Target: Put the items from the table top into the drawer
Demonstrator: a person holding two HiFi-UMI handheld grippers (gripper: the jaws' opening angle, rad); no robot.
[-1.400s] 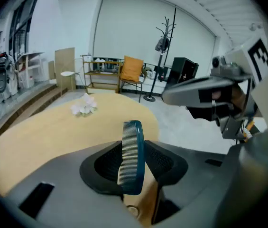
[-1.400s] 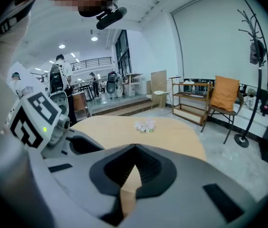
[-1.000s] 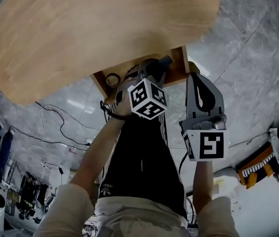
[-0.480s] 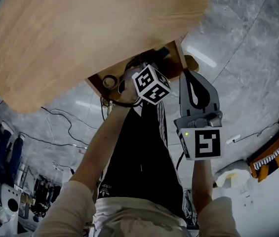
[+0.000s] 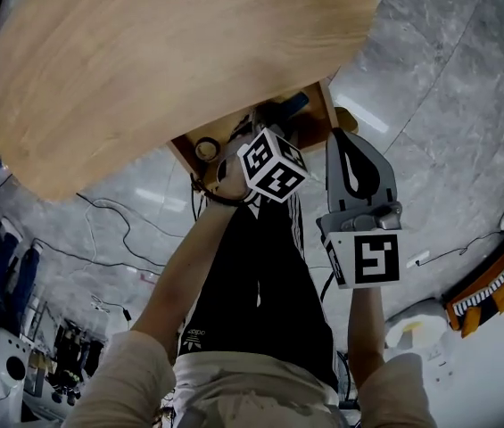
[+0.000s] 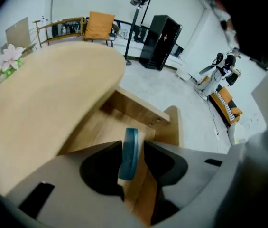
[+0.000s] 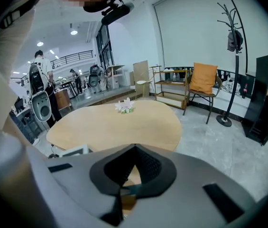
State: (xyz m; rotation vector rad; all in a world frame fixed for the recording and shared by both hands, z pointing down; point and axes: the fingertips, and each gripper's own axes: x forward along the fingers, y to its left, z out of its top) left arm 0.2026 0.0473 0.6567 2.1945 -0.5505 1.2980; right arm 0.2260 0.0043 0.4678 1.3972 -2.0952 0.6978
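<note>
A wooden drawer [image 5: 325,114] stands pulled out under the table's near edge. My left gripper [image 5: 274,121] points steeply down over it. A flat teal-blue item [image 6: 129,151] stands on edge between its jaws, sticking out past the tips [image 5: 293,105]. The jaws [image 6: 133,144] have just been opening a little, and the item still sits tight between them above the drawer floor [image 6: 103,127]. My right gripper [image 5: 347,136] hovers at the drawer's right corner, shut [image 7: 134,148] and holding nothing. A roll of tape [image 5: 205,148] lies in the drawer's left end.
The oval wooden table top [image 5: 162,52] overhangs the drawer and carries a small flower [image 7: 125,106]. Cables [image 5: 100,208] trail over the grey floor at the left. My legs in black trousers [image 5: 252,283] stand close to the drawer. An orange chair [image 6: 99,25] and a black cabinet [image 6: 162,42] stand beyond the table.
The head view has shifted slightly. Both grippers stay by the drawer in much the same places, and the blue item remains between the left jaws.
</note>
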